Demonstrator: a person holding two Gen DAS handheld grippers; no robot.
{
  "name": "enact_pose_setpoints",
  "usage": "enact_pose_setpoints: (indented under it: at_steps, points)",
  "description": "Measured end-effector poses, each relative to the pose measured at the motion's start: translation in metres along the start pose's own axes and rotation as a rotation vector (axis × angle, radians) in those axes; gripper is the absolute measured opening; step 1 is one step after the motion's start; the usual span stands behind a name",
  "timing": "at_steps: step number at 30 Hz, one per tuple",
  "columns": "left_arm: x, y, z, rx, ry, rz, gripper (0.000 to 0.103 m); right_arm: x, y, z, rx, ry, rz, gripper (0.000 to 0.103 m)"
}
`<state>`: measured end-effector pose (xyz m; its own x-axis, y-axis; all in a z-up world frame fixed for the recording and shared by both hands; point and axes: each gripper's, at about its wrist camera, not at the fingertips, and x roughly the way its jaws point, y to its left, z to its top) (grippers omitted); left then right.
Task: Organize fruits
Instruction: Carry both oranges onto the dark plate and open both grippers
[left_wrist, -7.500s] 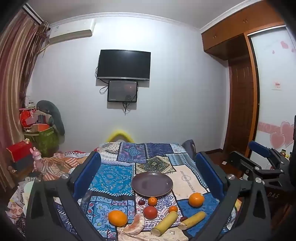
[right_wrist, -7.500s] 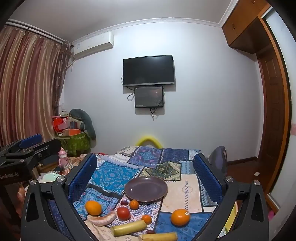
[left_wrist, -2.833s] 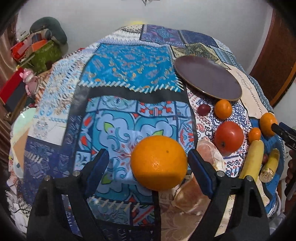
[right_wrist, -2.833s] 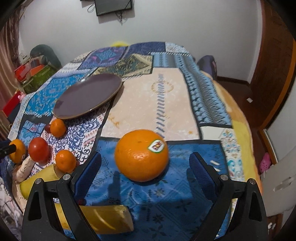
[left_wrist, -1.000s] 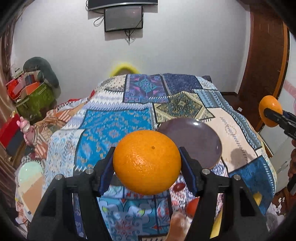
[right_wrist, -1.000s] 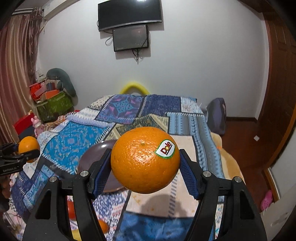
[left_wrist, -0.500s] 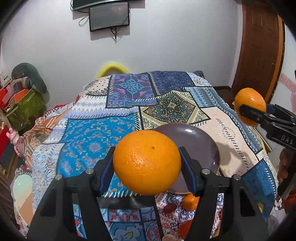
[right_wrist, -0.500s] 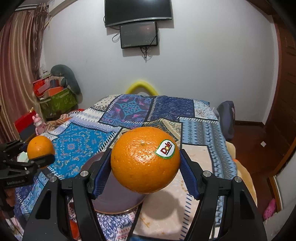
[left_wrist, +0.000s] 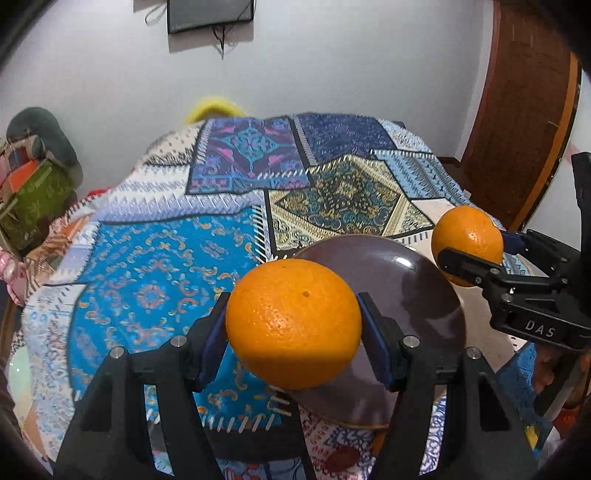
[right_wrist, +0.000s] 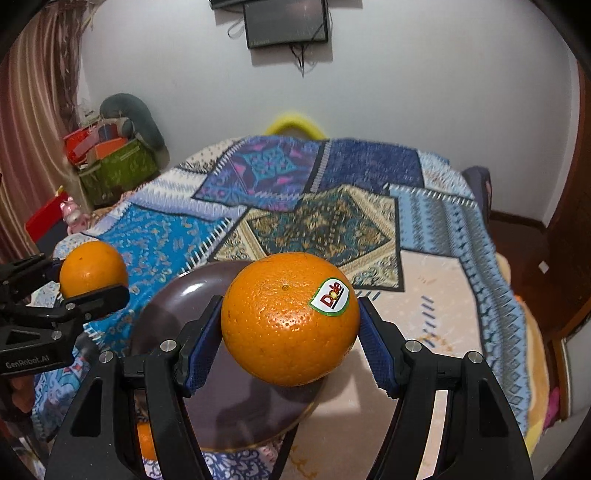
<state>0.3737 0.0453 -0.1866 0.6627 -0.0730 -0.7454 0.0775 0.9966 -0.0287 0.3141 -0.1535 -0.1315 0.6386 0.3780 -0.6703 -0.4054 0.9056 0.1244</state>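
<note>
The left gripper (left_wrist: 293, 325) is clamped on a plain orange (left_wrist: 293, 324) and the right gripper (right_wrist: 290, 329) on a stickered orange (right_wrist: 290, 328), sticker facing up-right, both above the bare plate (left_wrist: 413, 280).

- The left wrist view looks forward and down along the left claw (left_wrist: 293, 325) from close above the patchwork bed (left_wrist: 155, 266), facing the far wall.
- The right wrist view looks the same way along the right claw (right_wrist: 290, 328), just as near, from farther right.
- Both views share the brown plate (left_wrist: 406, 280) (right_wrist: 166, 306), the bed and the wall screen (left_wrist: 210, 14) (right_wrist: 288, 22).
- Each view catches the other claw at its edge: right claw (left_wrist: 469, 254), left claw (right_wrist: 92, 273).
</note>
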Motion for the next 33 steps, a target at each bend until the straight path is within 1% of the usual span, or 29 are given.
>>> enact_pose_setpoints:
  at_steps: [5,9,12,15,20,25,29,31,33]
  points:
    - [0.025,0.002,0.002,-0.007,0.043,-0.011,0.065,0.02,-0.005,0.004,-0.015,0.045,-0.009,0.067]
    - [0.039,0.005,0.005,-0.027,0.061,-0.029,0.065,0.031,-0.008,0.008,-0.026,0.067,-0.013,0.067]
    - [0.047,0.006,0.008,-0.016,0.07,-0.028,0.065,0.038,-0.008,0.009,-0.03,0.079,-0.01,0.067]
    - [0.052,0.007,0.011,-0.011,0.068,-0.025,0.065,0.042,-0.005,0.01,-0.051,0.084,-0.012,0.067]
    - [0.061,0.009,0.013,-0.039,0.085,-0.043,0.065,0.05,0.0,0.011,-0.082,0.096,-0.003,0.067]
    - [0.07,0.008,0.01,-0.04,0.113,-0.035,0.065,0.059,-0.003,0.009,-0.061,0.132,0.023,0.067]
    - [0.071,0.01,0.01,-0.07,0.116,-0.039,0.065,0.063,0.0,0.006,-0.079,0.148,0.012,0.068]
    - [0.071,0.008,0.01,-0.064,0.118,-0.031,0.065,0.062,0.002,0.006,-0.088,0.154,0.006,0.068]
    - [0.069,0.006,0.01,-0.046,0.114,-0.02,0.066,0.059,0.002,0.008,-0.083,0.151,0.032,0.069]
